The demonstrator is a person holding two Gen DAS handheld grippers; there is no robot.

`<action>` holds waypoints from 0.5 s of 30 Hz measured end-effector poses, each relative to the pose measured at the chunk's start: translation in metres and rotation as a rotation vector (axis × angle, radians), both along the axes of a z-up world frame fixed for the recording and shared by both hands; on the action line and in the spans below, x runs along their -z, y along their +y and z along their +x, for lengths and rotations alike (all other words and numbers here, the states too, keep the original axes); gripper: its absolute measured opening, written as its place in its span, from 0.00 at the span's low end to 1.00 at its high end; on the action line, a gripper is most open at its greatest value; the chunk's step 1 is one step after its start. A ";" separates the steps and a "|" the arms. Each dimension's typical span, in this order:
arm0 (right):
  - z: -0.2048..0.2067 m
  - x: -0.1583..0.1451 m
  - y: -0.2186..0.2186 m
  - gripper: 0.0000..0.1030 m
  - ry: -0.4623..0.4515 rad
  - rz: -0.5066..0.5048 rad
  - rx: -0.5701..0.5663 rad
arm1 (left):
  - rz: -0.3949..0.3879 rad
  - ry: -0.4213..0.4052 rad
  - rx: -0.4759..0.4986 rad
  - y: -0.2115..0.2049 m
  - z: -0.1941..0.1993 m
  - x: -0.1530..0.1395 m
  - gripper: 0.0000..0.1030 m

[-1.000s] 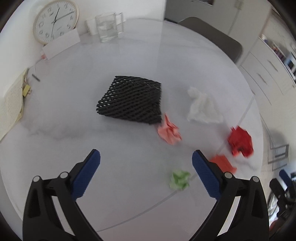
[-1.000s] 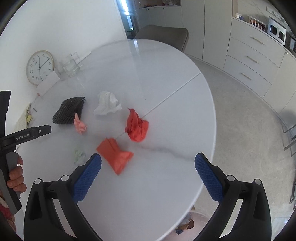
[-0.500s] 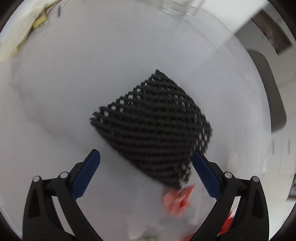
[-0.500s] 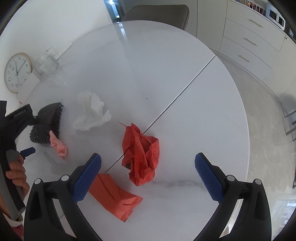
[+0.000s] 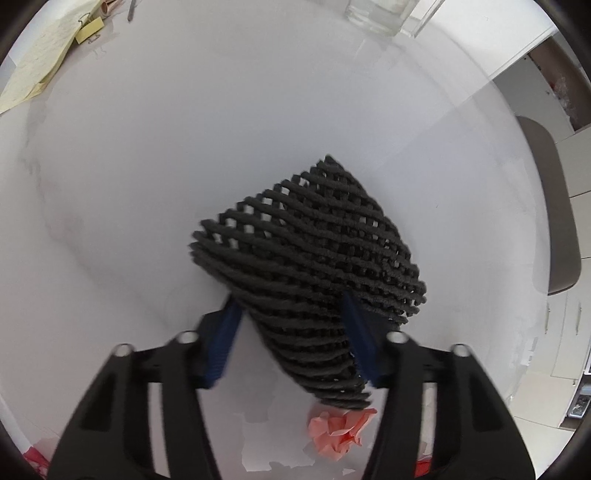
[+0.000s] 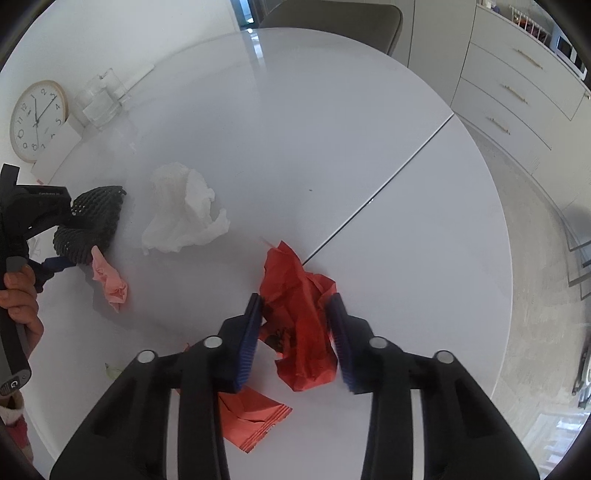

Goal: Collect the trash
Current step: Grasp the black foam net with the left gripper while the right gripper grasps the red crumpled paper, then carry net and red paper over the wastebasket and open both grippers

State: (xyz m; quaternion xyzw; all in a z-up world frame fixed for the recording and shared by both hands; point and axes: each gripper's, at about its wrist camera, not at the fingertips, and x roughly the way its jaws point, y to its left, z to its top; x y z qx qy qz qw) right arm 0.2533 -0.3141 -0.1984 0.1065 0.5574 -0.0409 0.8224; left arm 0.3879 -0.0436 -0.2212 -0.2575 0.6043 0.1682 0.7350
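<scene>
You're in a home dining area: round white table (image 6: 332,129), chair (image 6: 332,14), drawers (image 6: 517,85), clock (image 6: 37,120) against the wall.

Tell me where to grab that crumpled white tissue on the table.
Pinch the white tissue across its tall crumpled ridge, coming straight down from above. It lies loose and apart from the black foam net, so the raised folds give the fingers something to close on.

Bright, even daylight, glare streak across the glossy table (image 6: 258,66), fisheye-bent dark corners, slight motion blur.
</scene>
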 end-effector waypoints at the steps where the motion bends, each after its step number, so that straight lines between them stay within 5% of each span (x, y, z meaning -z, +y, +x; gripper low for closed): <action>1: 0.000 -0.002 0.000 0.35 -0.003 0.003 -0.005 | 0.001 -0.025 0.021 0.001 0.000 -0.004 0.31; 3: 0.002 -0.005 0.000 0.35 -0.013 0.006 -0.007 | -0.024 -0.059 0.070 0.000 0.002 -0.011 0.17; 15: -0.018 -0.037 -0.014 0.35 -0.093 0.022 -0.004 | -0.015 -0.152 0.148 0.015 -0.010 -0.046 0.13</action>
